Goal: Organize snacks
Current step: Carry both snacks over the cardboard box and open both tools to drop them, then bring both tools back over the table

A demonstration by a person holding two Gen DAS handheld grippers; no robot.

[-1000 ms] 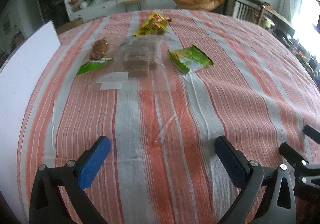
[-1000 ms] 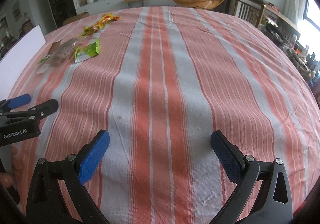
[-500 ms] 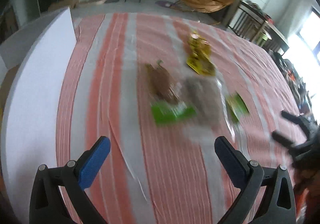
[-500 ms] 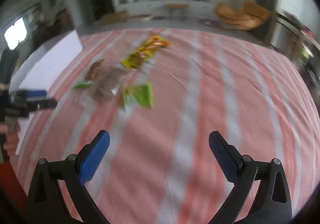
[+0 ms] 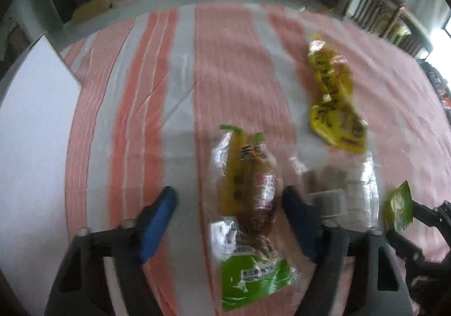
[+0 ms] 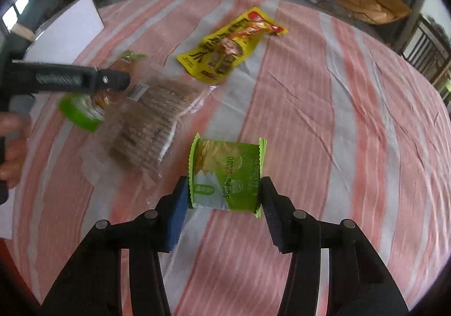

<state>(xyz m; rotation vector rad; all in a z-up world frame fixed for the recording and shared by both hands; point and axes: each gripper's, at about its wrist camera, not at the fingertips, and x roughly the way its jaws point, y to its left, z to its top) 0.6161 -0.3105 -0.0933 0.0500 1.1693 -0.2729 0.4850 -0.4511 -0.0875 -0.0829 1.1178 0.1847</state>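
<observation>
Snacks lie on my striped orange-and-white table (image 5: 231, 68). In the left view, my left hand-held gripper (image 5: 229, 211), jaws just closing, straddles the clear bread packet with green end (image 5: 251, 217) without pinching it. In the right view, my right hand-held gripper (image 6: 224, 203) has just closed onto the near green cracker packet (image 6: 225, 175); the yellow foil pouch (image 6: 228, 48) lies far.
</observation>
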